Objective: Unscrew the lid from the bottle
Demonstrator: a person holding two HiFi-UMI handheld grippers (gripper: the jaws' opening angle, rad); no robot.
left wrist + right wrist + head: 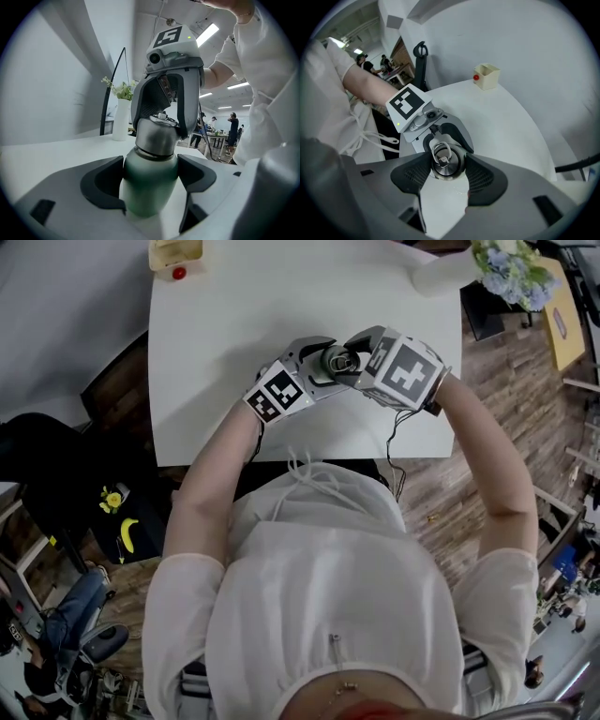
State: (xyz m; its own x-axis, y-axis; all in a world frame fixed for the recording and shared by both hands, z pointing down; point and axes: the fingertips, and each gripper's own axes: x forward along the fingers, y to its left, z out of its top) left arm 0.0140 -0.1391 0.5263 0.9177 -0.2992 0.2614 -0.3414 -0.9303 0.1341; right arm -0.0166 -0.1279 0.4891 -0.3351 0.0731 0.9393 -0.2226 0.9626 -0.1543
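A green metal bottle (149, 185) with a steel lid (157, 134) stands upright on the white table (225, 381). My left gripper (151, 180) is shut on the bottle's green body, a dark pad pressed against each side. From above, my right gripper (446, 169) is shut on the lid (445, 161), whose top carries a small wire ring. In the head view both grippers meet over the bottle (339, 360) near the table's middle, the left gripper (321, 362) coming from the left and the right gripper (356, 351) from the right.
A cream cup (174, 254) with a red ball beside it stands at the table's far left corner. A white vase of flowers (459, 270) is at the far right corner. The table's near edge runs close to the person's body.
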